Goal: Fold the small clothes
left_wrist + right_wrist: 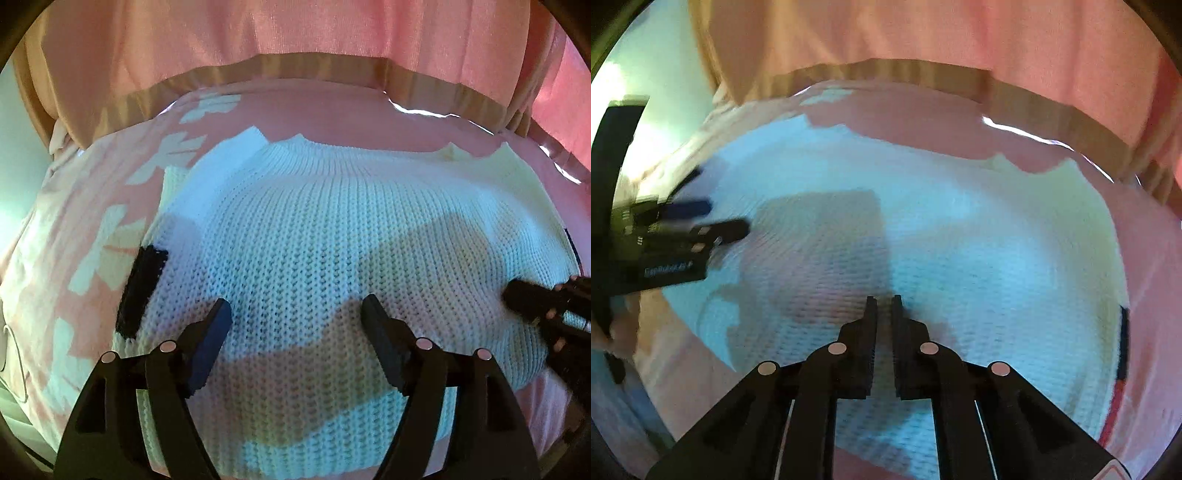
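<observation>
A white knitted sweater [314,229] lies spread flat on a pink cover with pale flower shapes [74,240]. A black patch [142,291] marks its left edge. My left gripper [295,306] hovers over the lower middle of the knit. It is open and holds nothing. At the right edge of this view, my right gripper [532,299] reaches in over the sweater. In the right wrist view the sweater [979,240] fills the middle, blurred. My right gripper [884,301] is shut above it, with no cloth seen between the fingers. My left gripper [720,229] shows at the far left.
Pink fabric with a tan band [295,33] rises behind the far edge of the cover. A dark stripe [1124,339] runs along the sweater's right edge. Bare pink cover [923,110] lies beyond the sweater's collar.
</observation>
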{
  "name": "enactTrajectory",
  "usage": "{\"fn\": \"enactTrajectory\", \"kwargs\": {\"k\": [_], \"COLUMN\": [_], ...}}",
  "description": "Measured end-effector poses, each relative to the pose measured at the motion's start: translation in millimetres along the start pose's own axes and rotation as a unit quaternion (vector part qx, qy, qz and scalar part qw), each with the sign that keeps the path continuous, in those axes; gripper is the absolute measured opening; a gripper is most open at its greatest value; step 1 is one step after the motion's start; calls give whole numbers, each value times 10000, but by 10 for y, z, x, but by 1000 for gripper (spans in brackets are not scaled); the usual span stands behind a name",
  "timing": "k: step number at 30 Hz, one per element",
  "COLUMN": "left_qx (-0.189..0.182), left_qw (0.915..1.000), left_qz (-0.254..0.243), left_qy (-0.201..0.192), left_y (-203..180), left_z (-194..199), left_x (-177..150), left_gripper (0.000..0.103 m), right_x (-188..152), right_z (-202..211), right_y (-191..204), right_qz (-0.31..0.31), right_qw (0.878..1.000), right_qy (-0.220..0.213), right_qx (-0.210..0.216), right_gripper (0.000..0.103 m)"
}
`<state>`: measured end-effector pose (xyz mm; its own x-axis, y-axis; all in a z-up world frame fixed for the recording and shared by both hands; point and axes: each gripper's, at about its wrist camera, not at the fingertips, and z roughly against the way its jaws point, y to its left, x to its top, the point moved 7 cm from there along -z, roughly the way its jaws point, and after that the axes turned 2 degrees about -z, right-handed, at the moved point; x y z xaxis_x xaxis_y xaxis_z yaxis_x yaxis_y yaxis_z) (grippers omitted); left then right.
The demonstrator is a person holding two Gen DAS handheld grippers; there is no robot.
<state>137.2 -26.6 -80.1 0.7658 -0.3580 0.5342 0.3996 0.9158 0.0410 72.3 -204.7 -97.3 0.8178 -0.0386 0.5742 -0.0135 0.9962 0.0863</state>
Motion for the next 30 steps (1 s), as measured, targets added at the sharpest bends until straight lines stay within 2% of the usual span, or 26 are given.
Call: {"fn": "enactTrajectory", "kwargs": {"k": [3,6,8,9,10,11,13,15,16,17,18,20,22,27,30], "left_qx": [21,41,56,69,114,144,172,191,198,192,159,74,55,121,184], "left_qw": [10000,10000,10000,10000,9999,9999,9998,9998,9998,9998,9998,9996,9993,9971,9956], "left_qz": [-36,-24,-28,-24,-10,3,19,17,19,49,100,231,377,746,913], "left_qy": [-17,-23,-13,-9,6,14,27,38,48,74,112,117,30,-50,27], "left_y": [-4,-10,-25,-24,-20,-10,-3,-2,0,3,6,19,42,117,158], "left_z": [-14,-11,-10,-17,-20,-26,-31,-31,-29,-18,-1,38,86,55,-65], "left_x": [-14,-26,-34,-34,-36,-37,-39,-41,-39,-36,-26,10,90,298,400], "left_gripper": [73,75,76,76,79,80,81,82,82,82,82,82,82,82,82], "right_x": [-6,-124,-160,-175,-196,-215,-261,-314,-314,-286,-250,-93,-31,264,485], "right_z": [140,170,227,277,333,383,421,442,466,516,559,661,723,517,348], "right_y": [-440,-831,-941,-989,-1097,-1212,-1357,-1506,-1546,-1523,-1488,-1304,-1191,-956,-988], "right_qz": [-599,-1324,-1509,-1549,-1584,-1681,-1985,-2181,-2179,-2075,-2019,-1924,-1740,-1472,-1269], "right_qw": [9975,9909,9884,9876,9856,9834,9784,9734,9722,9729,9741,9781,9807,9857,9870], "right_qy": [-35,103,62,17,-27,-72,-76,-30,-48,-119,-213,-543,-695,-678,-674], "right_qx": [-366,-226,-134,-242,-598,-685,-567,-701,-860,-1016,-991,-577,-551,-457,-714], "right_gripper": [4,0,0,1,1,0,0,0,6,10,10,10,10,10,13]}}
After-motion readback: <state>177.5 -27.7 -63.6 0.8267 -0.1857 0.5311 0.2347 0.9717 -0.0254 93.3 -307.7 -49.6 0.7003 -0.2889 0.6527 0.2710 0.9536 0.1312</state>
